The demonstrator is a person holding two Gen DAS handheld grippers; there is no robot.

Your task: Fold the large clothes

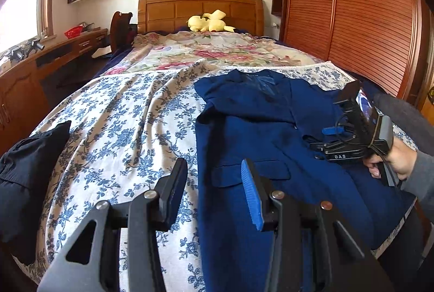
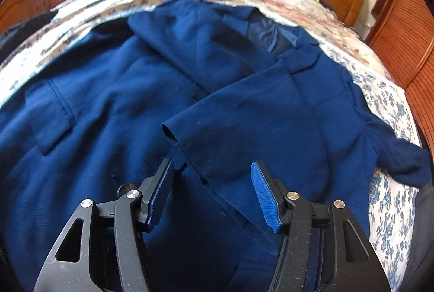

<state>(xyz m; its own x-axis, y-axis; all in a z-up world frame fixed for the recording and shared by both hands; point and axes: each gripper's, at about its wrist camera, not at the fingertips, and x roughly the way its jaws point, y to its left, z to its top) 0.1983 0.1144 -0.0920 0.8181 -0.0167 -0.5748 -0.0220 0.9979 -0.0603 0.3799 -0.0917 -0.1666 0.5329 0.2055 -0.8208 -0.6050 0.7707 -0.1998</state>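
Navy blue jacket (image 1: pixel 271 134) spread front-up on the bed (image 1: pixel 130 113), over the blue-flowered sheet, collar toward the headboard (image 1: pixel 200 11), body nearer the bed's right edge than its left. One sleeve (image 2: pixel 244 129) folded across the chest, cuff open near the jacket's middle; the other sleeve trailing off toward the right edge of the bed. Flap pocket visible on the lower front panel.

Left gripper (image 1: pixel 214 191) low over the foot end of the bed, jaws apart, nothing between them; one finger above the sheet, the blue-padded one above the jacket's left edge. No contact with cloth that can be made out.

Right gripper (image 2: pixel 214 194) pointing steeply down at the jacket's middle, jaws apart, the folded sleeve's cuff lying between the fingers with neither pad pressing on it. In the left wrist view, the same gripper seen from the side above the jacket's right half, held by a hand (image 1: pixel 393 161) in a grey sleeve.

Dark garment (image 1: pixel 29 170) bunched at the bed's left edge. Yellow plush toy (image 1: pixel 208 22) against the headboard, on a pink-flowered cover. Wooden desk (image 1: pixel 54 53) along the left wall, slatted wardrobe (image 1: pixel 352 21) at the right.
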